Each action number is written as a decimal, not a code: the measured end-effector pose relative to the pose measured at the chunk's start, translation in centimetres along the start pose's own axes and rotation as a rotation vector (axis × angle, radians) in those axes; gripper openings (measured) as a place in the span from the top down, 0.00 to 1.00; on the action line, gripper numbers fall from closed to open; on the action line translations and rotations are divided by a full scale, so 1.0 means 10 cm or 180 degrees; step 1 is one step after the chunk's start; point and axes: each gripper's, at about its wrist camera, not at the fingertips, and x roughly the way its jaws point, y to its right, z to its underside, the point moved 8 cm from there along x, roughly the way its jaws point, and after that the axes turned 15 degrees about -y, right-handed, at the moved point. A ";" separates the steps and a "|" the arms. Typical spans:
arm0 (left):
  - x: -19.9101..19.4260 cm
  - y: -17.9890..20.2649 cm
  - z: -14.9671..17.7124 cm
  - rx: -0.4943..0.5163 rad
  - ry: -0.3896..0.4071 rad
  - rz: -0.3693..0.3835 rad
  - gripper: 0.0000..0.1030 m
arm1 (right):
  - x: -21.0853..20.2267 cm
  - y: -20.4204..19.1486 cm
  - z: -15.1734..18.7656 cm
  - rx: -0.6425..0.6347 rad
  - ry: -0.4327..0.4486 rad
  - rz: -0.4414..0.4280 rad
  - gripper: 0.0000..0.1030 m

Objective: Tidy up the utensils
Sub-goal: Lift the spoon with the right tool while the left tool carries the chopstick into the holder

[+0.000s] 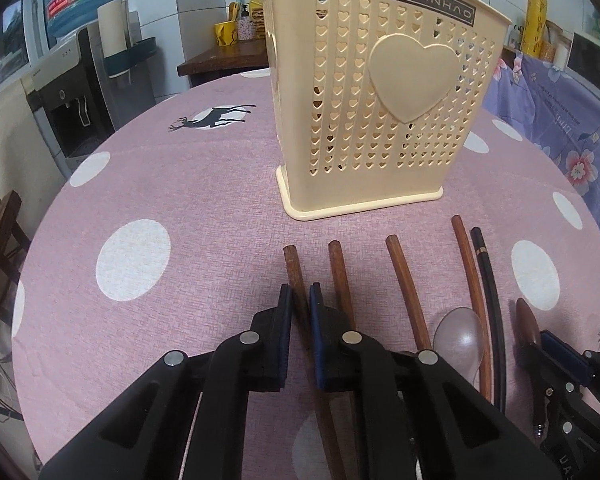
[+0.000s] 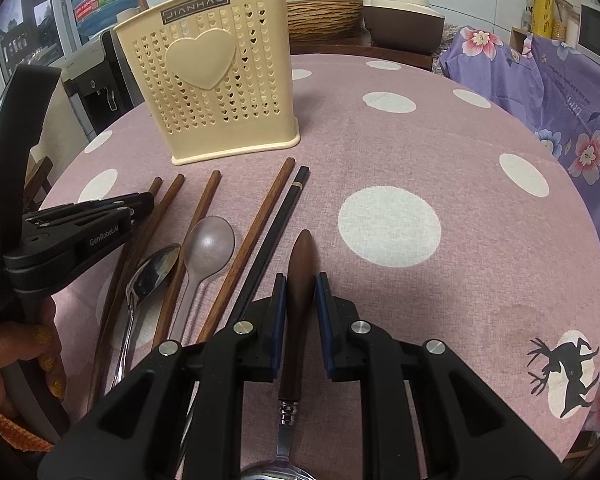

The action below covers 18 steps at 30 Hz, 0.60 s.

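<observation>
The cream holder (image 1: 380, 92) at upper centre of the pink dotted tablecloth (image 1: 188, 184) read "JIANHAO"; the left gripper (image 1: 300, 312) was marked "GenRobot.AI". Tilted downward, its jaws had clamped the leftmost brown chopstick (image 1: 294, 276). The right gripper (image 2: 300, 300), also angled down, pinched the wooden-handled spoon (image 2: 300, 264). Four brown chopsticks, one black chopstick (image 2: 284, 212) and three spoons lay below the holder.

Soft even indoor light, faint shadows, sharp centre, fisheye bending, dark corners
</observation>
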 end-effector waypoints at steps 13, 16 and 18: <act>-0.69 -0.07 -0.01 -0.0055 0.0514 0.0654 0.91 | -0.44 0.09 -0.09 0.0009 0.0376 -0.0252 0.85; -0.90 -0.12 0.01 -0.0074 0.0663 0.0713 0.91 | -0.64 0.10 -0.10 -0.0037 0.0527 -0.0274 0.85; -1.05 -0.18 0.02 -0.0123 0.0782 0.0773 0.91 | -0.77 0.11 -0.11 -0.0057 0.0608 -0.0327 0.85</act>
